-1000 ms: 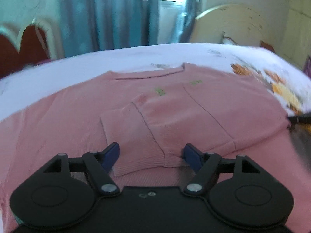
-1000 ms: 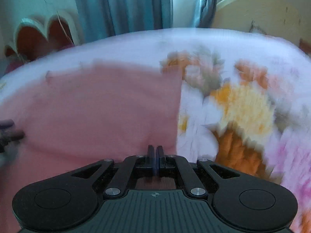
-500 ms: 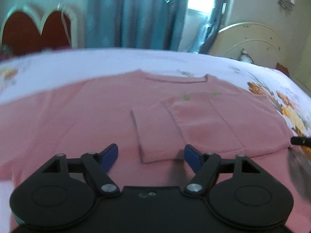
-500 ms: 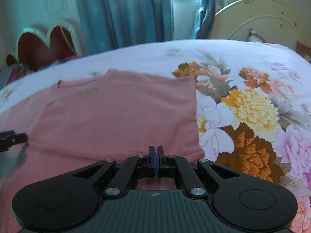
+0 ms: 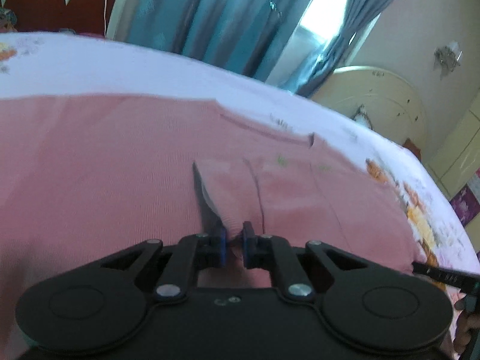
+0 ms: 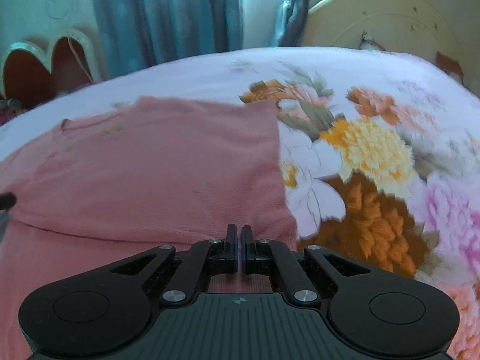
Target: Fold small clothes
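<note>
A pink sweater (image 5: 120,165) lies flat on the bed, one sleeve (image 5: 234,192) folded across its chest. My left gripper (image 5: 233,237) is closing its jaws on that sleeve's cuff; pink cloth sits pinched between the blue pads and rises in a ridge. In the right wrist view the sweater's folded side (image 6: 168,174) ends in a straight edge against the floral sheet. My right gripper (image 6: 239,234) is shut just over the sweater's near right corner; whether cloth is caught in it I cannot tell. Its black tip (image 5: 441,276) shows at the right edge of the left wrist view.
A white bedsheet with large orange, yellow and pink flowers (image 6: 375,150) covers the bed to the right of the sweater. Behind stand a cream round headboard (image 6: 384,18), teal curtains (image 5: 225,15) and a red heart-shaped panel (image 5: 45,3).
The left gripper has rolled, moved forward onto the folded sleeve's cuff and gone from wide open to closed on it. The right gripper has stayed shut in about the same place.
</note>
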